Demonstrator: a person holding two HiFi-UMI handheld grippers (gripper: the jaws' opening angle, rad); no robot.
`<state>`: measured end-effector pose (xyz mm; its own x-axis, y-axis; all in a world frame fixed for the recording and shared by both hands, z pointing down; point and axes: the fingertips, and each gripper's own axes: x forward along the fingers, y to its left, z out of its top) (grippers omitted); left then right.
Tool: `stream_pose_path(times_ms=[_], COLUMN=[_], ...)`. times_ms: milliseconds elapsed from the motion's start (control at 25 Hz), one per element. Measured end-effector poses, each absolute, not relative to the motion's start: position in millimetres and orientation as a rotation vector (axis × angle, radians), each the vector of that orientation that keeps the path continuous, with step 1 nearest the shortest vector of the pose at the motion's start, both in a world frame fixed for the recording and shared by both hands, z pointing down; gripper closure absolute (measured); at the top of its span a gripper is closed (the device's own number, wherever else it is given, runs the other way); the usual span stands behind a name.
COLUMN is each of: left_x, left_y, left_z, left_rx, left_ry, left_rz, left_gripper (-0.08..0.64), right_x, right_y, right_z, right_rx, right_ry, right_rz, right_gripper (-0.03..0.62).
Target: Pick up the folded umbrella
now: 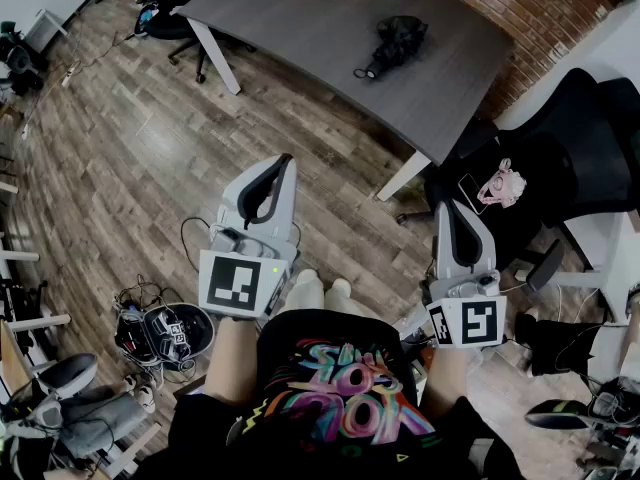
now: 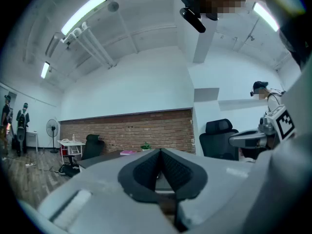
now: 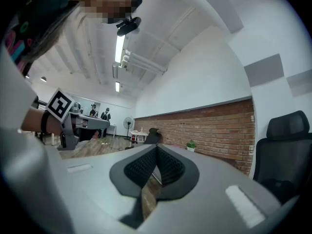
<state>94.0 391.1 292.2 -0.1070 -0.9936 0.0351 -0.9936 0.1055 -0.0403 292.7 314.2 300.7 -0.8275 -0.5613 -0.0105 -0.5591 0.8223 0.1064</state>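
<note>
**Umbrella is up ahead on the table, and neither gripper is near it**

The grey table [image 1: 330,28] fills the top of my head view, with one corner jutting down toward 5 o'clock, and it stands well apart from both tools. A black office chair [image 1: 585,133] sits off that corner, at about 2 o'clock from my right side.

I hold both tools level at waist height, pointing out over the wood floor. The left gripper [image 1: 284,161] has its jaws clenched together with nothing between them. Its own view shows the two ribbed pads meeting in a line, with only the room beyond. The right gripper [image 3: 156,150] is the same, pressed shut and empty.

The folded umbrella [image 1: 392,44] lies flat on the tabletop, toward the table's right end. It is at about 1 o'clock from the left tool and 11 o'clock from the right, so it falls between the two lines of reach. I judge neither hand clearly nearer.

Its long axis runs on a slant, from 7 o'clock up to 1 o'clock. The thin strap end points down-left, roughly toward my left tool. As I read it, I need to step forward and open a jaw. Then I should close across the bundle's width, not along its length.
</note>
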Motion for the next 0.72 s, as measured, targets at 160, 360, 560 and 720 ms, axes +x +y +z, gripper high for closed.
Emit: stream_pose_path(times_ms=[160, 360, 560, 720], left_x=[99, 104, 111, 110], left_y=[392, 396, 400, 400], left_z=[291, 289, 290, 290], left_rx=[-2.118, -2.086, -2.061, -2.038], left_ry=[2.318, 2.328, 2.344, 2.353], left_rz=[-0.074, -0.065, -0.078, -0.087], left_gripper=[0.558, 0.558, 0.558, 0.558], right_x=[296, 300, 306, 305], right_y=[319, 320, 318, 317], right_z=[300, 303, 305, 306], right_rx=[0.950, 0.928, 0.910, 0.884], right_ry=[-2.981, -2.999, -3.019, -3.029], right_rz=[-0.163, -0.156, -0.146, -0.142], right_gripper=[0.594, 0.594, 0.594, 0.594])
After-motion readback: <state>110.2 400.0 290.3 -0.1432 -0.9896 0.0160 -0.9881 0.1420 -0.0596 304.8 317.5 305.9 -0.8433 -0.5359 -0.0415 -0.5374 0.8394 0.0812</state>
